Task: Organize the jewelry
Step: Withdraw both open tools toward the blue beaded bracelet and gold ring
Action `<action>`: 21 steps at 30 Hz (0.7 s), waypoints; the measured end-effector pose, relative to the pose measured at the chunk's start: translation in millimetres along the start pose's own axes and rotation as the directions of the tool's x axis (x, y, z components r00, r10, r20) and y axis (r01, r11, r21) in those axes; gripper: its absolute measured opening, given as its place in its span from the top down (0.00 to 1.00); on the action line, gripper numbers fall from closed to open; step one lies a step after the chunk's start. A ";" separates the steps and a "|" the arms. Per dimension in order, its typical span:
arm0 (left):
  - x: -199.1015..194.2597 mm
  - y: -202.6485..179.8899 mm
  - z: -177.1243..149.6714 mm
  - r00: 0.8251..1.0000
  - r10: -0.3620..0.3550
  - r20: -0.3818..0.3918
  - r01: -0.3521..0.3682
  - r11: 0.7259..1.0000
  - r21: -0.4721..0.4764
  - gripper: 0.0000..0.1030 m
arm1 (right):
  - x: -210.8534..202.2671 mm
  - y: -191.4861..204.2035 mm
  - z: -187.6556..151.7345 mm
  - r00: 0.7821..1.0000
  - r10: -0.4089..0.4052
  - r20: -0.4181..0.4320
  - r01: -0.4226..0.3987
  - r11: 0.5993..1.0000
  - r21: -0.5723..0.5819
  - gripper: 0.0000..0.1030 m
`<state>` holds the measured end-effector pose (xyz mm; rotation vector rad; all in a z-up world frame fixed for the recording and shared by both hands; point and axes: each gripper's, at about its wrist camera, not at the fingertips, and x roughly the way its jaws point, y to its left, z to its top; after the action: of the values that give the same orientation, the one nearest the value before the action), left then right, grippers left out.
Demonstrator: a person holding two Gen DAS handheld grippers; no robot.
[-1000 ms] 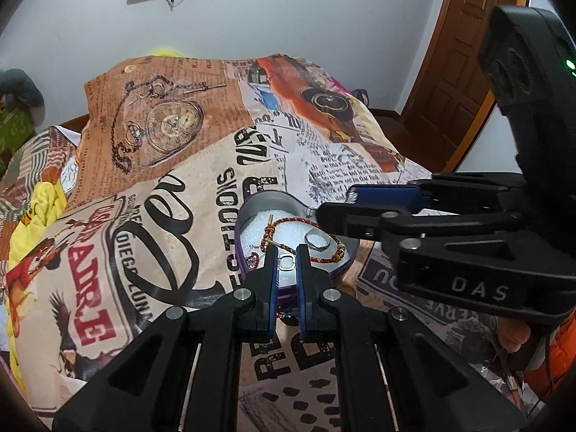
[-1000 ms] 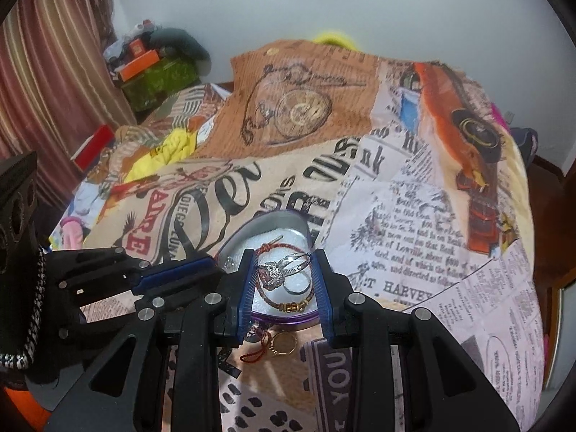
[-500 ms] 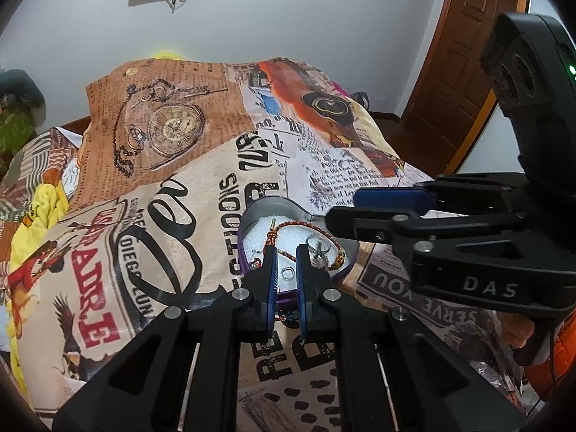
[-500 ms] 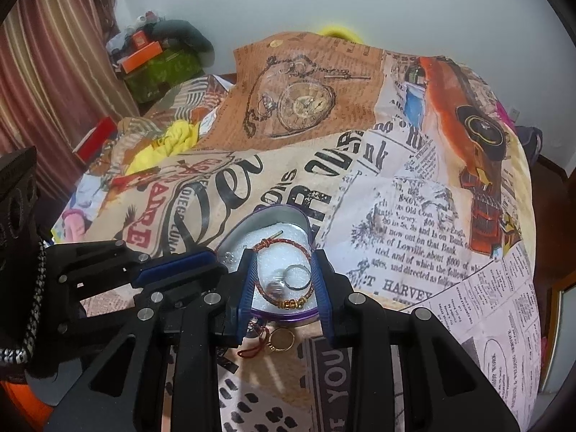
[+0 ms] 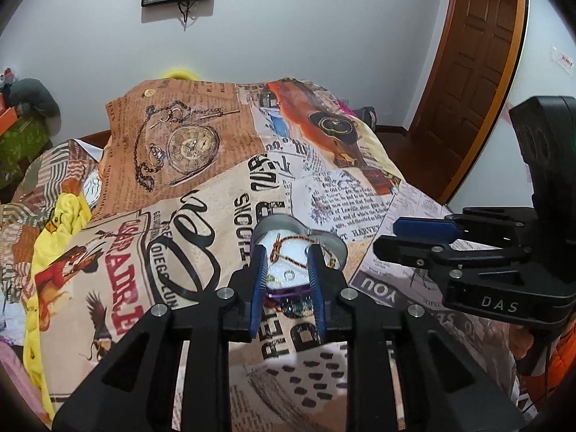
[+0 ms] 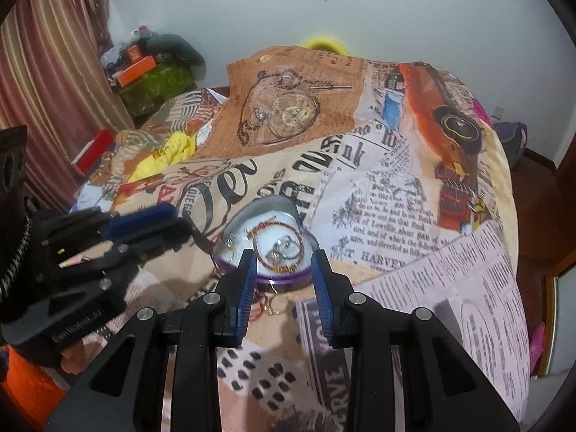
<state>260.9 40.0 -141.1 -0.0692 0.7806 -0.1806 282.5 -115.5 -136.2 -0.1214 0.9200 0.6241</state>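
Observation:
A purple heart-shaped tin [image 5: 325, 242] [image 6: 284, 281] with a white lining lies on the printed bedspread. Inside it lie a red-and-gold cord bracelet [image 6: 268, 259], a silver ring [image 6: 286, 244] and a small ring [image 5: 288, 274]. More jewelry, a gold ring and red cord [image 6: 274, 306], lies on the cover just in front of the tin. My left gripper [image 5: 287, 280] is open and empty above the tin's near edge. My right gripper [image 6: 283, 286] is open and empty, pulled back over the tin's front.
The bedspread [image 5: 201, 216] covers the whole bed. A yellow cloth [image 5: 68, 212] lies at its left side. A wooden door [image 5: 468, 61] is at the right, curtains [image 6: 46, 90] and stacked boxes [image 6: 144, 72] at the left.
My left gripper, shut a second ago, has opened. Both grippers have lifted and drawn back from the tin. The silver ring now lies in the tin.

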 end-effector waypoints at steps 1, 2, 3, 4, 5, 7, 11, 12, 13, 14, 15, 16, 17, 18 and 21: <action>-0.3 -0.3 -1.7 1.000 0.003 -0.005 -0.003 1.000 0.001 0.79 | -0.1 -0.5 -2.8 1.000 -0.002 -0.003 0.002 1.000 0.005 0.73; -1.0 -0.2 -4.6 1.000 0.008 -0.012 -0.008 1.000 0.002 0.79 | -0.7 -1.1 -5.1 1.000 -0.002 -0.005 0.002 1.000 0.011 0.72; -1.9 0.2 -7.7 1.000 0.010 -0.018 -0.010 1.000 0.002 0.78 | 0.7 -1.7 -8.9 1.000 0.001 -0.013 -0.001 1.000 0.020 0.72; -2.6 1.3 -11.7 1.000 0.009 -0.025 -0.009 1.000 -0.002 0.77 | 3.6 -2.0 -13.2 1.000 0.004 -0.025 -0.003 1.000 0.025 0.72; -2.7 2.4 -15.3 0.999 0.007 -0.032 -0.008 1.000 -0.008 0.75 | 5.2 -2.3 -17.7 0.999 0.003 -0.035 -0.002 1.000 0.028 0.72; -1.9 4.0 -22.3 0.999 0.005 -0.048 -0.006 1.000 -0.019 0.71 | 11.7 -2.7 -25.1 0.998 -0.007 -0.057 0.009 1.000 0.028 0.72; 7.7 2.7 -35.4 0.995 -0.015 -0.097 0.012 0.999 -0.036 0.71 | 18.7 -5.3 -38.1 0.996 -0.015 -0.093 0.018 0.999 0.034 0.72; 10.9 1.0 -37.4 0.994 -0.022 -0.109 0.018 0.999 -0.034 0.71 | 18.8 -6.6 -39.9 0.995 -0.015 -0.097 0.019 0.999 0.038 0.72; 15.4 -1.5 -40.0 0.992 -0.026 -0.124 0.022 0.999 -0.029 0.71 | 18.3 -7.9 -41.3 0.995 -0.015 -0.099 0.020 0.999 0.042 0.72; 18.3 -3.8 -42.1 0.991 -0.027 -0.133 0.024 0.999 -0.026 0.71 | 17.7 -9.3 -42.3 0.995 -0.016 -0.099 0.021 0.999 0.046 0.72; 23.8 -6.3 -44.8 0.989 -0.030 -0.148 0.027 0.999 -0.026 0.71 | 17.1 -10.2 -43.1 0.995 -0.017 -0.099 0.022 0.999 0.049 0.72; 27.5 -7.6 -46.9 0.987 -0.037 -0.159 0.032 0.999 -0.031 0.71 | 16.9 -10.9 -43.7 0.995 -0.016 -0.100 0.022 0.998 0.051 0.72; 30.8 -9.0 -48.6 0.984 -0.045 -0.169 0.040 0.999 -0.035 0.71 | 16.8 -13.0 -44.4 0.995 -0.015 -0.102 0.021 0.998 0.054 0.72; 35.5 -12.3 -50.6 0.982 -0.056 -0.182 0.051 0.998 -0.033 0.71 | 16.7 -13.9 -45.0 0.995 -0.014 -0.103 0.020 0.998 0.054 0.72; 41.9 -23.4 -52.2 0.979 -0.069 -0.191 0.069 0.998 -0.005 0.71 | 16.5 -16.0 -47.0 0.995 -0.011 -0.098 0.016 0.998 0.057 0.72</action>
<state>250.1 9.4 -204.1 -0.0782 0.9708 -0.2566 265.5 -137.9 -180.4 -0.1075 1.0303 0.5826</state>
